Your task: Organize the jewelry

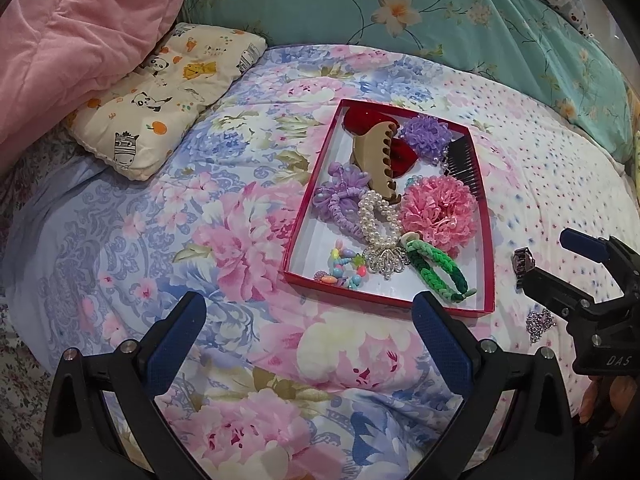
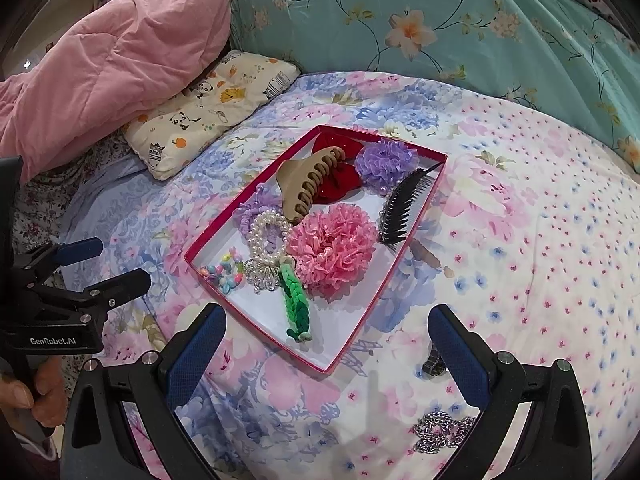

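Observation:
A red-rimmed shallow box lies on the floral bedspread. It holds a tan claw clip, pink scrunchie, purple scrunchie, pearl bracelet, green braided band, bead bracelet and black comb. Outside the box lie a silver chain and a small dark ring. My left gripper is open and empty before the box. My right gripper is open and empty, over the box's near corner.
A pink quilt and an animal-print pillow lie at the back left. A teal floral duvet runs along the back. The bedspread surrounds the box.

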Demonstrator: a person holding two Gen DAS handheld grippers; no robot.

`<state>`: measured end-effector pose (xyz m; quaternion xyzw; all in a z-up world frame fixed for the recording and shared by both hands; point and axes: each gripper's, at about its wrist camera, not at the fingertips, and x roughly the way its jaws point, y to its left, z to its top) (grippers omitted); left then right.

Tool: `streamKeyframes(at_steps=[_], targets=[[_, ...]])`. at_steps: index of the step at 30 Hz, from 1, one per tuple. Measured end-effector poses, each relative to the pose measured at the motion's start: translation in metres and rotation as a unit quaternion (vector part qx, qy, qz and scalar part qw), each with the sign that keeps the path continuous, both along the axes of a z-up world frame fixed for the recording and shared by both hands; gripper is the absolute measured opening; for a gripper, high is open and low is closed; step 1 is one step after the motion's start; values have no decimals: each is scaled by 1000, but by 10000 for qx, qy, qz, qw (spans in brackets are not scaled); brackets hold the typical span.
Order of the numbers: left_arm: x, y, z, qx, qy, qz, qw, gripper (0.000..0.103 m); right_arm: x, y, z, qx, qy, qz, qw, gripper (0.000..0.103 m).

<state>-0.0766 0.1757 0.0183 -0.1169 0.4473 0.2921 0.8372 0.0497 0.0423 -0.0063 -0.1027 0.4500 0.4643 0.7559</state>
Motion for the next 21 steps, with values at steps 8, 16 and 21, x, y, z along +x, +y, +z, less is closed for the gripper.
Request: streamKeyframes(at_steps=[8,16,21], targets=[[-1,2,-1,7,11,39,10000,103,-1,2,1,18,14,27,10000,102],[-1,3,-1,-14,4,29,10000,103,-1,2,1,18,13,27,10000,102],[-1,3,-1,-5,2,28,10000,103,-1,3,1,24,8,22,10000,102]])
